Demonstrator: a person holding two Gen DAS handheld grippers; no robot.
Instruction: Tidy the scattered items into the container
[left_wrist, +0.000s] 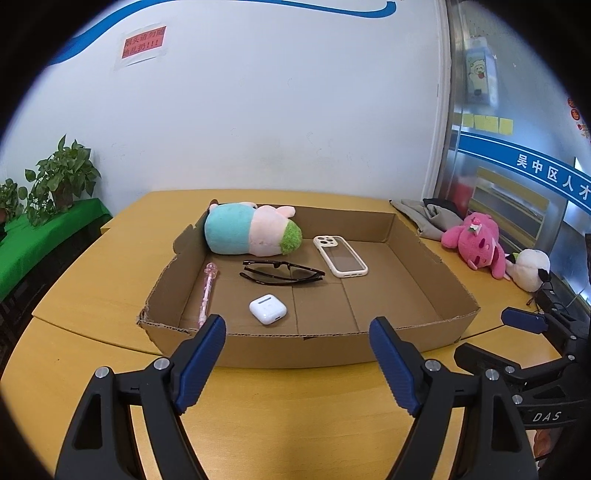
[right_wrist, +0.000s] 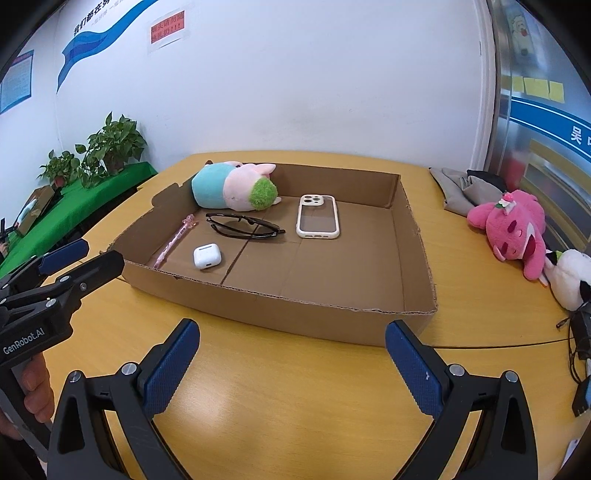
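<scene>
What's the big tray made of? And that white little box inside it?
The tray looks like plain brown cardboard: matte, with torn, wavy corrugated edges. The little white box looks like hard plastic, smooth and glossy with rounded corners, probably an earbud case.

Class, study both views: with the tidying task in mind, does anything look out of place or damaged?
Yes. The pink plush and the white plush lie on the table right of the cardboard tray, not in it like the phone case and sunglasses. The tray's rim is ragged and torn. Both grippers, left and right, are open and hold nothing.
</scene>
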